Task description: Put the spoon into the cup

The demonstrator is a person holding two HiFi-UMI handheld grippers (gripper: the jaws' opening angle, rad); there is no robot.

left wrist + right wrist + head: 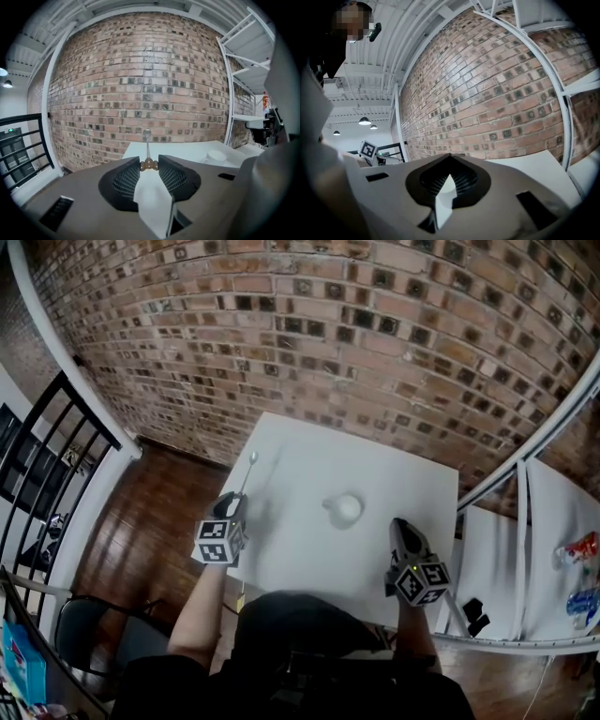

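Count: one slim silver metal spoon [249, 471] with a brown knobbed handle end, one white ceramic cup [346, 509] with a handle, one white square table [309, 451], two grippers.

Your left gripper [236, 505] is clamped on the spoon. In the left gripper view the brown knob sits pinched right between the two black ribbed fingertips [165, 165], at their very tips. The stem runs straight out ahead of them, and the bowl shows against the red brick wall [140, 70] above the table's far edge. In the head view the spoon sticks out forward from those jaws, over the table's left side.

Your right gripper [401, 532] is closed on nothing: in the right gripper view the fingertips meet, with only white table surface visible behind them. It sits at the table's near right edge.

The cup stands on the table, right of the spoon and well apart from it, roughly between your two grippers. Neither gripper touches it.
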